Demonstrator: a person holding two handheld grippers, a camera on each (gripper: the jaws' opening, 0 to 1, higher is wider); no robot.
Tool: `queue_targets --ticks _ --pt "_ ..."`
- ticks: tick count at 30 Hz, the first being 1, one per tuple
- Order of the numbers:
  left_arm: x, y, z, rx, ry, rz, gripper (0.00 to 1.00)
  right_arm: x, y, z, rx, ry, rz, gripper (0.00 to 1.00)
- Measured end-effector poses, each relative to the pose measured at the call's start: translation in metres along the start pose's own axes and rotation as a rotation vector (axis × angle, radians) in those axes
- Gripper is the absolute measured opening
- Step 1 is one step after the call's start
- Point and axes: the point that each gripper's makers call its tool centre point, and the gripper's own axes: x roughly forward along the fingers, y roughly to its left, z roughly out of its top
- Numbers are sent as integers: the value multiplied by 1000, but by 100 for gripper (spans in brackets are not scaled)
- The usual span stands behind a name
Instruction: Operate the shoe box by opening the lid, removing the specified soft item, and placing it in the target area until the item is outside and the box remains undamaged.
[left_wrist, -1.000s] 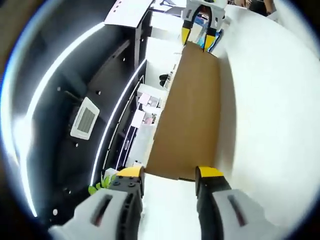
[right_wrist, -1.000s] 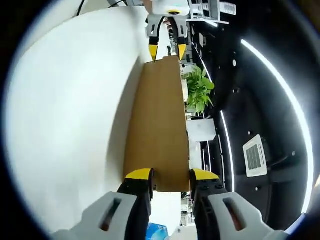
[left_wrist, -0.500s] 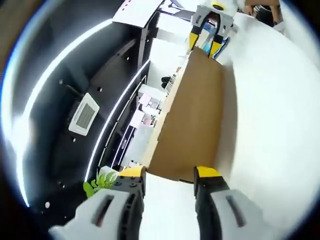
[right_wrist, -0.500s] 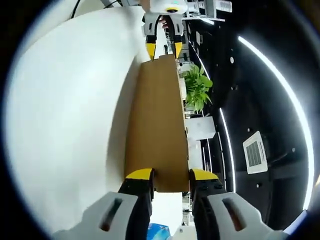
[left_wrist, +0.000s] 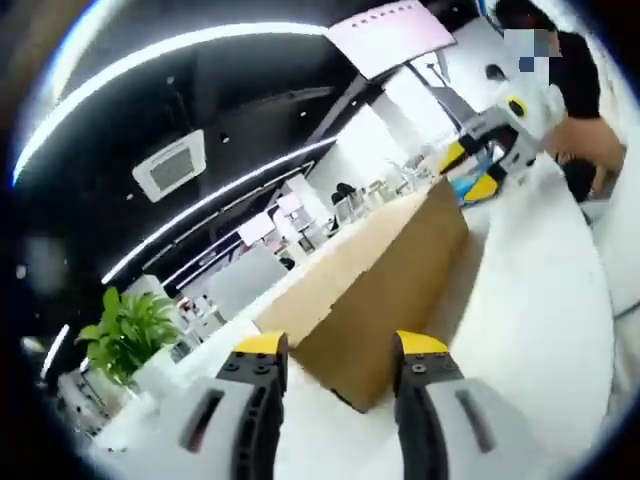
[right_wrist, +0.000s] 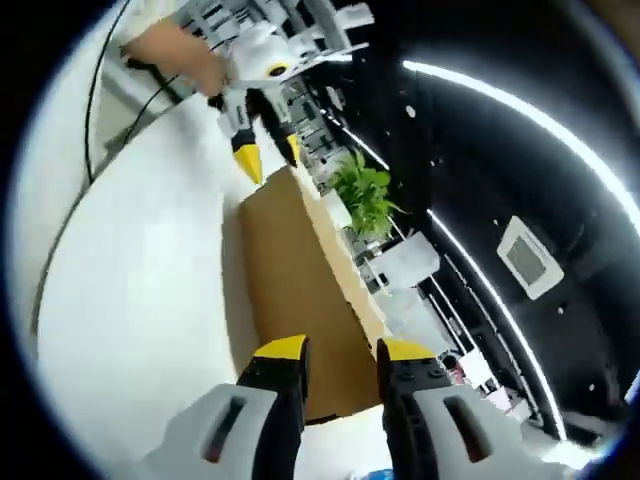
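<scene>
A plain brown cardboard shoe box (left_wrist: 385, 275) lies with its lid shut on a white table (left_wrist: 530, 330). My left gripper (left_wrist: 338, 345) stands open at one short end, its yellow-tipped jaws on either side of the box's near corner. At the far end is my right gripper (left_wrist: 482, 168). In the right gripper view the same box (right_wrist: 290, 270) runs away from my right gripper (right_wrist: 342, 348), which is open astride its near end. My left gripper (right_wrist: 265, 152) points at the far end. No soft item shows.
Wide bare table (right_wrist: 130, 280) lies beside the box. A green potted plant (left_wrist: 120, 335) (right_wrist: 365, 190) stands past the table edge. A person's hand (right_wrist: 175, 45) holds the far gripper, and a dark cable (right_wrist: 90, 130) crosses the table.
Both views have rolled and swung sharply, so the room and ceiling lights sit differently. The grippers stay at the box's two ends with the same jaw gap. The box lid looks unchanged.
</scene>
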Motion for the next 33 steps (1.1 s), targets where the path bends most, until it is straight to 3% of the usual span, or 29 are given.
queue_targets --ticks 2,3,5,7,8,12,14,17,21,23,24,26,28,33 --pt "-4 7 12 -126 -65 4 43 -2 -7 5 96 -24 -26 27" --pt "-5 6 21 -178 -111 -28 44 -4 -14 4 156 -13 -58 25" --pt "-8 7 26 -224 -132 -43 45 -5 -17 3 229 -10 -60 22" --pt "-10 3 38 -260 -191 -77 52 -5 -16 6 303 -31 -40 26" --pt "-10 2 45 -311 -213 -83 57 -4 -12 8 391 -41 -25 29" --pt "-9 3 42 -347 -185 -76 66 -3 -16 20 508 -100 -29 41" --pt "-8 3 38 -330 -166 -66 68 -4 -21 25 512 -128 -57 44" --pt "-7 7 32 -341 -149 -32 70 -4 -23 23 521 -106 -81 49" --pt "-7 18 23 -339 -130 30 72 1 -21 15 646 -82 -70 65" --pt "-7 18 18 -331 -105 32 67 1 -25 12 673 -78 -89 62" --pt "-6 18 12 -310 -74 39 68 1 -31 4 693 -45 -125 60" --pt "-5 18 8 -297 -58 47 76 2 -36 3 694 -51 -153 66" --pt "-4 22 2 -324 -44 69 82 1 -42 1 746 -68 -160 71" --pt "-3 26 1 -388 -48 95 85 7 -42 -5 737 -35 -181 75"
